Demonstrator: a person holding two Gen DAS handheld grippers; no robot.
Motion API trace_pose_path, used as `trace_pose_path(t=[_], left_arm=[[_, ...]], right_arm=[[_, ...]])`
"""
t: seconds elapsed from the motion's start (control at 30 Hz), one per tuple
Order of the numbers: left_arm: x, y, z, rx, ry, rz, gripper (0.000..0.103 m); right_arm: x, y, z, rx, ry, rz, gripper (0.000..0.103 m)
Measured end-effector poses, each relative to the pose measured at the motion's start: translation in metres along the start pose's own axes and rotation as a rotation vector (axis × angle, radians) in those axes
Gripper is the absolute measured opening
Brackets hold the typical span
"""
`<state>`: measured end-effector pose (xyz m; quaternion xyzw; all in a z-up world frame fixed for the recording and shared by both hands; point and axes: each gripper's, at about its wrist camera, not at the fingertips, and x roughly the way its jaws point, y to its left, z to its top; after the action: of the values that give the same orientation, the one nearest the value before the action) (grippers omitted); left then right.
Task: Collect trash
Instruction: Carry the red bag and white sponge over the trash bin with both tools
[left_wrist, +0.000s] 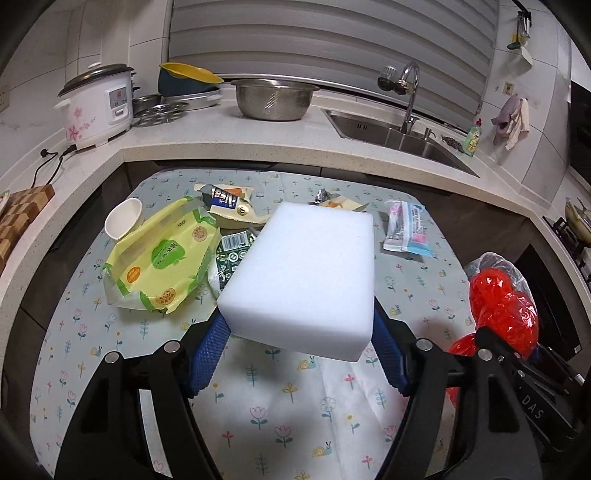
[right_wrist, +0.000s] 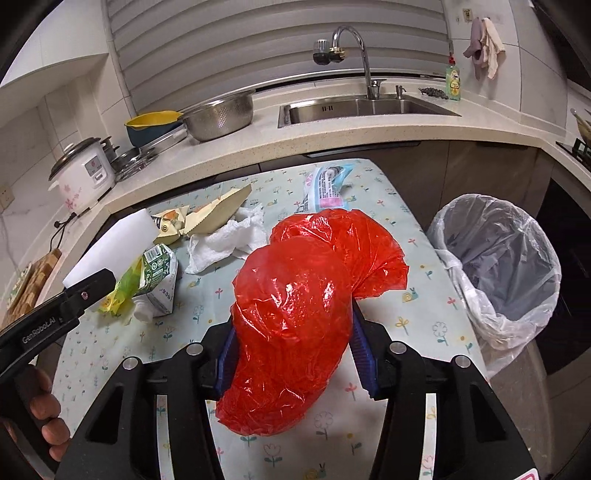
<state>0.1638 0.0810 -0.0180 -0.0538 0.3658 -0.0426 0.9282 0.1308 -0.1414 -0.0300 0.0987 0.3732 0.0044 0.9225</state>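
My left gripper (left_wrist: 299, 325) is shut on a white foam block (left_wrist: 306, 273) and holds it above the floral-cloth table (left_wrist: 258, 406). My right gripper (right_wrist: 291, 332) is shut on a crumpled red plastic bag (right_wrist: 306, 310), held above the table's right side; the bag also shows in the left wrist view (left_wrist: 502, 306). On the table lie a yellow-green wipes pack (left_wrist: 162, 258), a paper cup (left_wrist: 123, 218), a green carton (right_wrist: 159, 273), a white tissue (right_wrist: 229, 240), cream wrappers (right_wrist: 214, 214) and a blue-pink packet (left_wrist: 408, 229).
A bin lined with a clear bag (right_wrist: 502, 266) stands to the right of the table. Behind the table runs a counter with a rice cooker (left_wrist: 96, 107), a steel colander (left_wrist: 275, 98) and a sink (left_wrist: 399, 133).
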Motion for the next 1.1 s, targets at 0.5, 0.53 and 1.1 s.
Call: trace_pose_path(t=[0.5,0.53,1.1], left_arm=[[-0.020,-0.046,-0.016,0.081,-0.005,-0.037,0.069],[-0.020,-0.050,-0.017,0.088,-0.006,-0.040,0.069],[0.002,-0.164,-0.022,0.259,0.004,-0.149,0.069]], right_arm=[[-0.036,-0.052,-0.008,0.072,-0.042,-0.042,0.050],[-0.036,-0.055,-0.008,0.074,-0.044,-0.044,0.050],[-0.040,-0.150,0.009,0.174,-0.090,-0.153,0.050]])
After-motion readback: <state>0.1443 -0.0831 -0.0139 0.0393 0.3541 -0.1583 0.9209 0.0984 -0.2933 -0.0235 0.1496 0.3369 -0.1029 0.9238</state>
